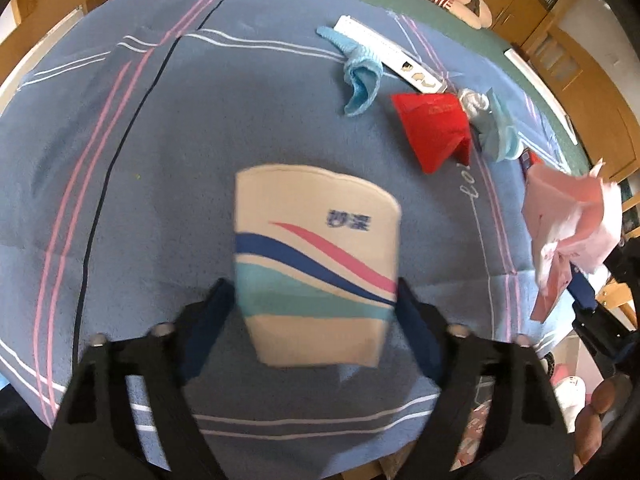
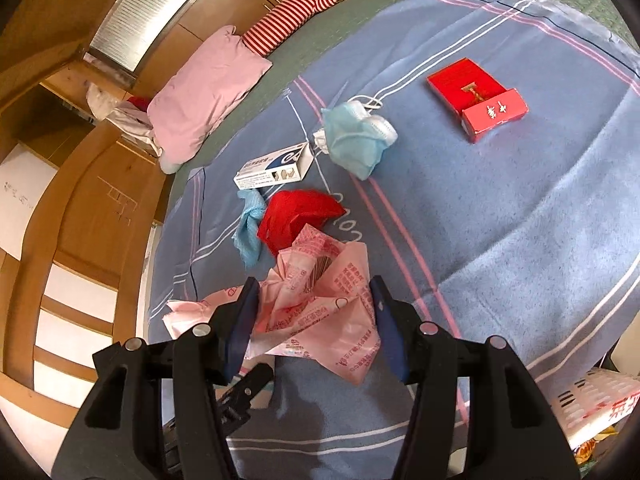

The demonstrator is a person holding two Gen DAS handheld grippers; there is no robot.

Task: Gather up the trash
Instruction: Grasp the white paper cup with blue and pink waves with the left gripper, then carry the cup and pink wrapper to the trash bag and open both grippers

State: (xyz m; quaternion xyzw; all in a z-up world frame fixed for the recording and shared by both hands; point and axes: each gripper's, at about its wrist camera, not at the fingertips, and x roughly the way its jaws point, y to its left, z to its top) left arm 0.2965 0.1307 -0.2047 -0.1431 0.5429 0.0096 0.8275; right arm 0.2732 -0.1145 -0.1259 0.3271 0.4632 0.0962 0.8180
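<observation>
Blurred in the left wrist view, so hard to read at the edges: one flattened paper cup (image 1: 316, 264) with blue, pink and teal waves, sitting between the fingers of the left gripper (image 1: 312, 292). Blue pads (image 1: 216, 304) meeting the cup's two sides, pinching it as far as the blur allows; lower rim of the cup raised off the blue striped blanket (image 1: 160, 160).

Right gripper (image 2: 314, 300) clamped on one crumpled pink plastic bag (image 2: 320, 304), printed in red; print too small to read. Bag's far corner hidden behind the left finger and sticking out beyond it. Same bag cut off at the right edge of the left wrist view.

Lying loose on the blanket, counted:
- one crumpled red wrapper (image 2: 296, 216), partly covered by the bag
- one light blue rag (image 2: 250, 224), just beside the wrapper
- one white medicine box (image 2: 276, 166), open at one end
- one blue face mask (image 2: 352, 140) with white loops
- one red slide box (image 2: 476, 96), drawer pulled out, well apart from the rest

Beyond the blanket: one pink pillow (image 2: 208, 92) and one striped plush doll (image 2: 296, 16), head cut off by the frame.
</observation>
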